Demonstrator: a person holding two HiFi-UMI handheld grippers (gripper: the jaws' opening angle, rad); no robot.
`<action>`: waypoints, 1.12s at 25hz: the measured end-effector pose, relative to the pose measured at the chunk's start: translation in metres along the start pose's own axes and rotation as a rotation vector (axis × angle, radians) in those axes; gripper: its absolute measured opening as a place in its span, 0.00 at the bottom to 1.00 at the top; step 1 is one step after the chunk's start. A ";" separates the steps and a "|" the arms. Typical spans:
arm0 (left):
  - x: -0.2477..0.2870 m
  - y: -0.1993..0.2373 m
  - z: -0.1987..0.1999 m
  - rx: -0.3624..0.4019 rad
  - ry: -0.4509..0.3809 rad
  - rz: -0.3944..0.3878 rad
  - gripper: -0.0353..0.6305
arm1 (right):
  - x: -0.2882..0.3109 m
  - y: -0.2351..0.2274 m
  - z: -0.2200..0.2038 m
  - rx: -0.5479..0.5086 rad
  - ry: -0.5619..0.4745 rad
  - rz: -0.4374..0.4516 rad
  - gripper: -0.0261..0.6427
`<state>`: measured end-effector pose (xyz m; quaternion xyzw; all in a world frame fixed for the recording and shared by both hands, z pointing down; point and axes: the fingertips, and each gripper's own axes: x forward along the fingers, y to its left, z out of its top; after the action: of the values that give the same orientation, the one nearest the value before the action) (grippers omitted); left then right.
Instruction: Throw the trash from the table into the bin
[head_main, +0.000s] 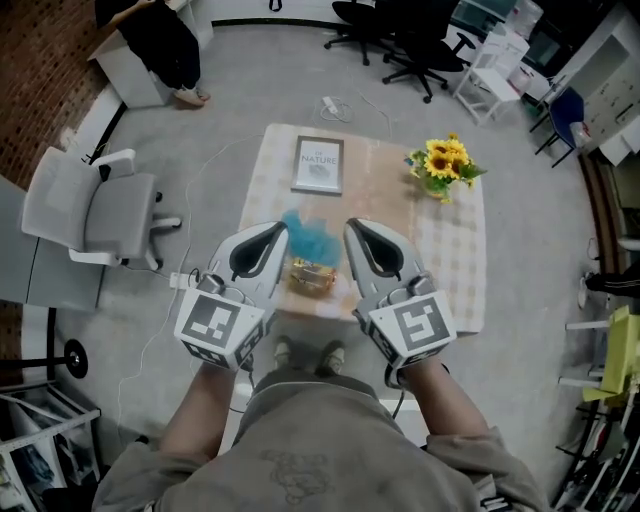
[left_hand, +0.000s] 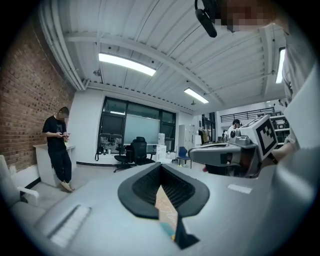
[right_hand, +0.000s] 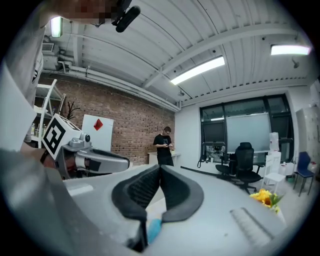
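A crumpled blue piece of trash (head_main: 308, 238) and a yellow-brown wrapper (head_main: 312, 277) lie near the front edge of the checked table (head_main: 450, 270). Both grippers hover side by side over that edge. My left gripper (head_main: 278, 230) is just left of the blue trash, and my right gripper (head_main: 352, 226) is just right of it. In the left gripper view the jaw tips (left_hand: 160, 165) meet with nothing between them. The right gripper view shows its tips (right_hand: 160, 166) pressed together and empty too, with a sliver of the blue trash (right_hand: 154, 229) below them.
A framed picture (head_main: 319, 165) lies at the table's back left and a sunflower bunch (head_main: 444, 165) at its back right. A white office chair (head_main: 95, 210) stands to the left, black chairs (head_main: 400, 40) beyond. A person (head_main: 165, 45) stands at the far left.
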<state>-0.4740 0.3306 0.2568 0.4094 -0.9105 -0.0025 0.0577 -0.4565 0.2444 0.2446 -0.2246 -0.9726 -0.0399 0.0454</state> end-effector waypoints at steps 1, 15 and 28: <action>0.004 0.004 -0.003 -0.002 0.009 0.002 0.06 | 0.009 -0.001 -0.006 -0.002 0.013 0.005 0.04; 0.072 0.069 -0.122 -0.123 0.196 0.024 0.06 | 0.120 -0.010 -0.172 0.043 0.399 0.038 0.21; 0.096 0.085 -0.270 -0.247 0.431 -0.008 0.06 | 0.133 -0.004 -0.329 0.102 0.757 0.109 0.29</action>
<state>-0.5719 0.3266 0.5390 0.3941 -0.8683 -0.0269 0.3001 -0.5541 0.2667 0.5853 -0.2429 -0.8745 -0.0691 0.4142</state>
